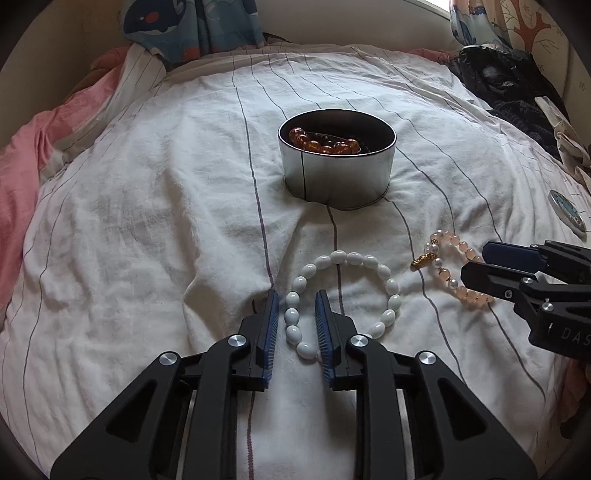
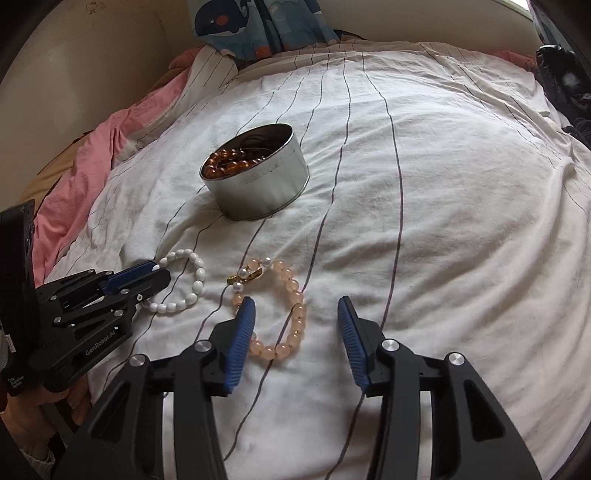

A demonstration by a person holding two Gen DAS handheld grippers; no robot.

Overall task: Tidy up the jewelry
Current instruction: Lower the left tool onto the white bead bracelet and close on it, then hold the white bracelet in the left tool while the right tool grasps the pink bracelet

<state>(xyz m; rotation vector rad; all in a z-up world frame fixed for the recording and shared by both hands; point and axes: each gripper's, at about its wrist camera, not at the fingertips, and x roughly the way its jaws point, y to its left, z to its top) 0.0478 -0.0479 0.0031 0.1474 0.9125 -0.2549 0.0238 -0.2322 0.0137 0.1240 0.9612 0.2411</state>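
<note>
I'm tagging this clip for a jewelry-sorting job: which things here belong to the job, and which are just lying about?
Part of the job:
white bead bracelet
pink bead bracelet
round tin
amber bead bracelet inside it
left tongs
right tongs

Just lying about:
striped sheet
whale-print cloth
dark clothes

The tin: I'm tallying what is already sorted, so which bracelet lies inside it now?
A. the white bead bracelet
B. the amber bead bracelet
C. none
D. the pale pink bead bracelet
B: the amber bead bracelet lies inside the tin; the white bead bracelet and pink bracelet lie on the bedsheet.
</note>
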